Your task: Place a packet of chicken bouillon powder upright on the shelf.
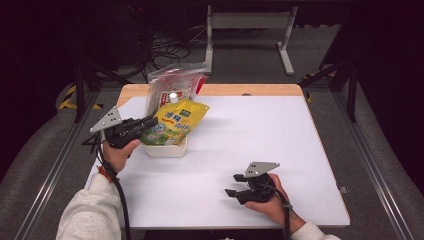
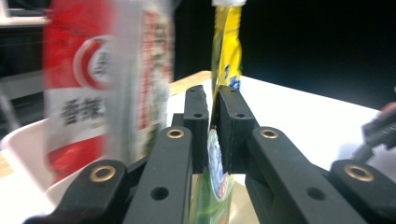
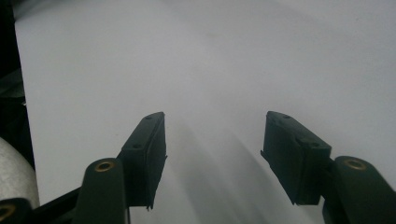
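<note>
The yellow pouch (image 1: pixel 176 122) is showing as glossy printed plastic film, catching light along its folds, with a small white plastic cap. The red-and-white bag (image 1: pixel 172 82) behind it is looking like clear, shiny, crinkled plastic. The white tub (image 1: pixel 167 150) is appearing as smooth, slightly glossy plastic. The table (image 1: pixel 240 150) is presenting a matt white top edged in pale wood. The left gripper (image 2: pixel 214 126) is showing matt black plastic jaws with brass-coloured rivets.

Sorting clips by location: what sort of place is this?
Probably a lab recording room: a white-topped table on a metal frame, loose cables on carpet, dark surroundings, and a white bin of food packets.
</note>
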The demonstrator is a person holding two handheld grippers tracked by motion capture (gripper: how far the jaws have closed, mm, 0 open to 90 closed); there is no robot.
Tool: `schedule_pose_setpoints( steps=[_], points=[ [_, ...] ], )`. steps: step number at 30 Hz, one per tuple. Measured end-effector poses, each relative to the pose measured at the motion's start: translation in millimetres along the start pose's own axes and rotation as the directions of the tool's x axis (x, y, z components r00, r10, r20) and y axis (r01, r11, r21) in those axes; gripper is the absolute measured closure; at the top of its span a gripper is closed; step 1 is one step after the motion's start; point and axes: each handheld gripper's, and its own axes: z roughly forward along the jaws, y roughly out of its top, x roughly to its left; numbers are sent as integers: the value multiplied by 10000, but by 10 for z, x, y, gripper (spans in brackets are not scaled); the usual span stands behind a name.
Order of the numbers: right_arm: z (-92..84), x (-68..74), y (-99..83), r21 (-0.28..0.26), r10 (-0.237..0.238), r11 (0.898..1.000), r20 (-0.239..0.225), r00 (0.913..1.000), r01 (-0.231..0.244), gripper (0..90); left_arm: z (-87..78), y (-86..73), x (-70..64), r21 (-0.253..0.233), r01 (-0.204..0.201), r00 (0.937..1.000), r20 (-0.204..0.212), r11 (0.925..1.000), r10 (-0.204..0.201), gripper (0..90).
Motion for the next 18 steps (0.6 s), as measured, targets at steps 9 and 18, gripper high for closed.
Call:
schedule_pose_setpoints(
  steps=[9,18],
  points=[
    [2,-5,3,40,49,10000,-38,10000,-49,386,-143,-63,-6,1824,-1073,9925,-389,9774,1162,795],
    [21,-8,4,202,56,9998,-55,10000,-55,377,-134,-48,-47,2646,-1483,9843,-536,9529,1681,804]
  ],
)
